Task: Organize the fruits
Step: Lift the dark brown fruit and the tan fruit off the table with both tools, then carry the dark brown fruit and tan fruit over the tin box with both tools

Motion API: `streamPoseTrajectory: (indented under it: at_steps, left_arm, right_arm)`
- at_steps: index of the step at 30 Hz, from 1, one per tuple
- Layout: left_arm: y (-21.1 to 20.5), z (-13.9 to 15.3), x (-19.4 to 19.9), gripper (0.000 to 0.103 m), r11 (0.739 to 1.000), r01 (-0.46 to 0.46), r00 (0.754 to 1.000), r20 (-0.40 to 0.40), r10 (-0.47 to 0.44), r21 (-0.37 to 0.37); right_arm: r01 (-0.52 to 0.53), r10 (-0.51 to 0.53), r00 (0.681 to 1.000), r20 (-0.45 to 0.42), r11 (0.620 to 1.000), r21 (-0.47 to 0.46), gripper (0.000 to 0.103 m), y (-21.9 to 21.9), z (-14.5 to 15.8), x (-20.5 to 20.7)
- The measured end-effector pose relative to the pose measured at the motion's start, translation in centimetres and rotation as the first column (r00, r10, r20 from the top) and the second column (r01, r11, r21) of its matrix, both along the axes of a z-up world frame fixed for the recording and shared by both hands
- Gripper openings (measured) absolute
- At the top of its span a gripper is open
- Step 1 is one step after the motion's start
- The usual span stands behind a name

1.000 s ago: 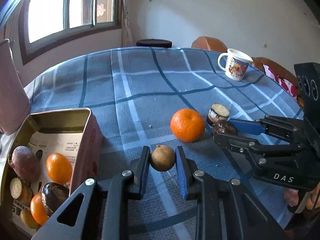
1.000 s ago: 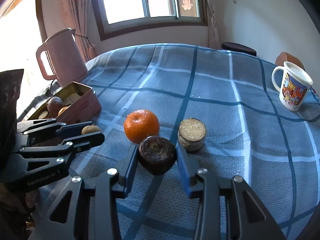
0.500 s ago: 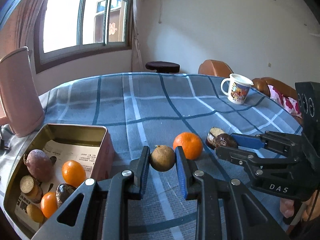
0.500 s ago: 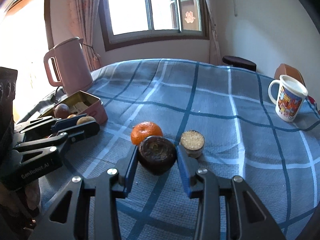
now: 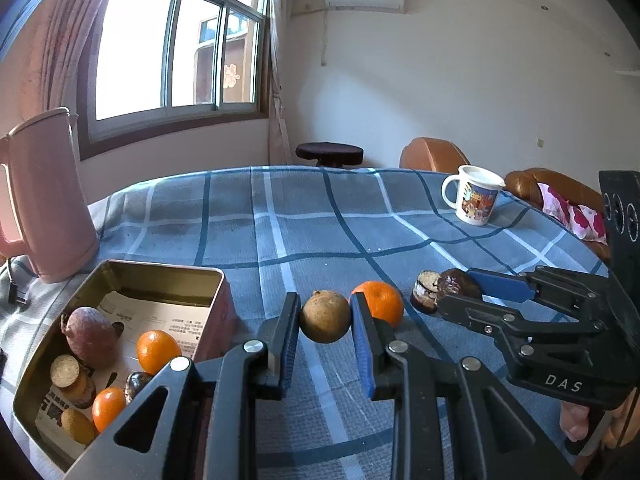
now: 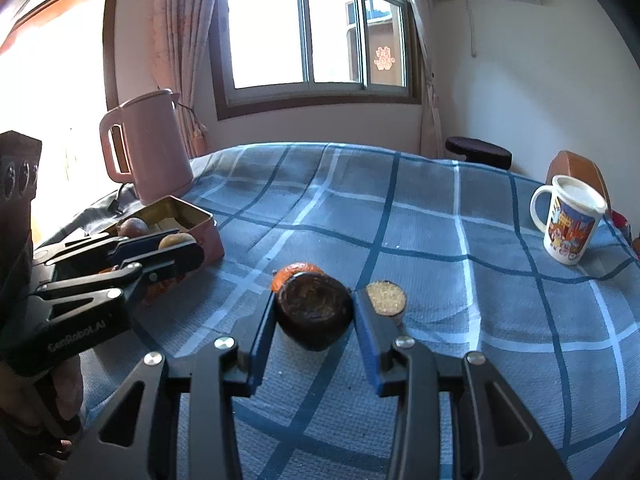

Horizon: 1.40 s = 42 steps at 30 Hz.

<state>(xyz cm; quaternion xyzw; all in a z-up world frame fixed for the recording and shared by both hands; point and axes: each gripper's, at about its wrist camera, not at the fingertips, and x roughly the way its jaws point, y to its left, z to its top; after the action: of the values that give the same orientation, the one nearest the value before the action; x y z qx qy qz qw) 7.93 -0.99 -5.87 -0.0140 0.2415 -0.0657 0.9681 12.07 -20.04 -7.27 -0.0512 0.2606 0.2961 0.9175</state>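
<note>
Both fingers of the left gripper (image 5: pixel 325 320) pinch a round brown fruit (image 5: pixel 325 317), held above the blue checked tablecloth (image 5: pixel 320 236) just right of the open tin box (image 5: pixel 168 276). Likewise, the right gripper (image 6: pixel 314 312) is clamped on a dark, wrinkled fruit (image 6: pixel 314 310). Inside the box lie a purplish fruit (image 5: pixel 89 337), two oranges (image 5: pixel 157 350), a small brown fruit, a dark one and a cut piece showing its pale face, all on printed paper. On the cloth rest a loose orange (image 5: pixel 380 302), half hidden behind the left gripper's fingers, and another cut piece (image 6: pixel 386 296). A pink kettle (image 6: pixel 150 146) stands behind the box; a mug (image 6: pixel 570 220) sits well apart, its contents hard to make out.
</note>
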Motion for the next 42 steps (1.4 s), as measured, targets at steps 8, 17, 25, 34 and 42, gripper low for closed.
streamPoseTrajectory:
  at_steps: [8, 17, 25, 34, 42]
  left_arm:
    - [0.1, 0.2, -0.5, 0.027, 1.0, -0.013, 0.999, 0.031, 0.013, 0.003]
    - [-0.1, 0.5, -1.1, 0.027, 1.0, -0.014, 0.998, 0.063, 0.014, 0.012]
    - [-0.3, 0.7, -1.8, 0.027, 1.0, -0.018, 0.996, 0.088, 0.017, 0.019]
    - [-0.6, 1.0, -2.4, 0.027, 0.999, -0.026, 0.993, 0.112, 0.023, 0.031]
    - [-0.6, 1.1, -2.8, 0.027, 0.999, -0.032, 0.991, 0.133, 0.027, 0.037]
  right_arm:
    - [0.0, -0.001, 0.999, 0.041, 1.0, 0.005, 0.042, -0.2, 0.4, -0.8]
    - [0.004, -0.004, 0.995, 0.095, 1.0, 0.009, 0.042, -0.3, 0.8, -1.7]
    - [0.003, -0.005, 0.992, 0.124, 1.0, 0.016, 0.042, -0.5, 1.1, -2.2]
    - [0.009, -0.013, 0.988, 0.154, 1.0, 0.026, 0.042, -0.7, 1.2, -2.8]
    - [0.015, -0.022, 0.982, 0.188, 0.999, 0.039, 0.042, -1.0, 1.5, -3.2]
